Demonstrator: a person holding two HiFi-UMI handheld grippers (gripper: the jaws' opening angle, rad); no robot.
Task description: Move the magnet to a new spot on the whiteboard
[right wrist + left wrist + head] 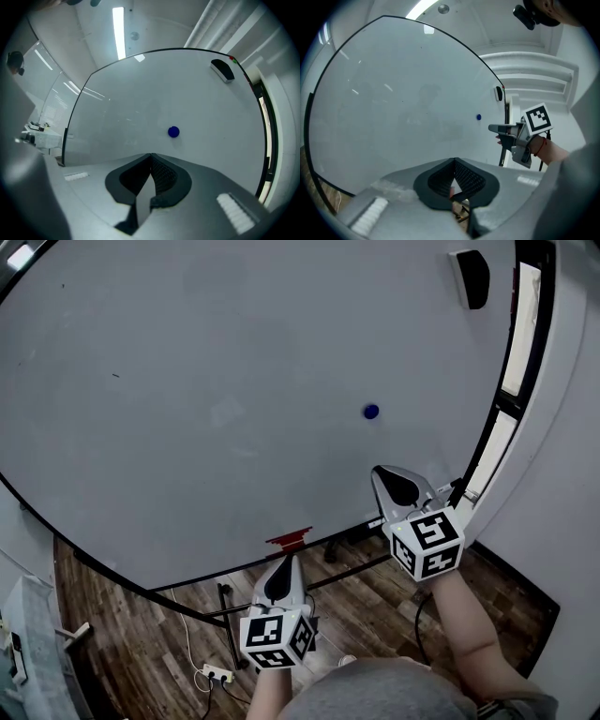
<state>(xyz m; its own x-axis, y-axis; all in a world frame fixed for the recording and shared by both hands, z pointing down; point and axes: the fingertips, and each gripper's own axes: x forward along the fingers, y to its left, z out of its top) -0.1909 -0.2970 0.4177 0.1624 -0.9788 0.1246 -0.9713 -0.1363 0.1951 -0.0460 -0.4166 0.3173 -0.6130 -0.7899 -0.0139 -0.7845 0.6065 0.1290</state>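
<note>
A small round blue magnet (371, 412) sticks to the right part of the big whiteboard (187, 381). My right gripper (380, 471) is shut and empty. It points at the board a little below the magnet, apart from it. In the right gripper view the magnet (174, 132) sits just above and right of the closed tips of the right gripper (151, 154). My left gripper (286, 561) hangs lower, near the board's bottom edge, also shut with nothing in it. The left gripper view shows the left gripper's (453, 160) tips together, the magnet (478, 117) far off, and the right gripper (493, 127) beside it.
A black eraser (472, 277) clings to the board's top right corner. A red clip (289, 540) sits on the board's lower frame. Below is the board's black stand over wooden floor, with a power strip (217, 673). Tall lit window panels (521, 324) run along the right.
</note>
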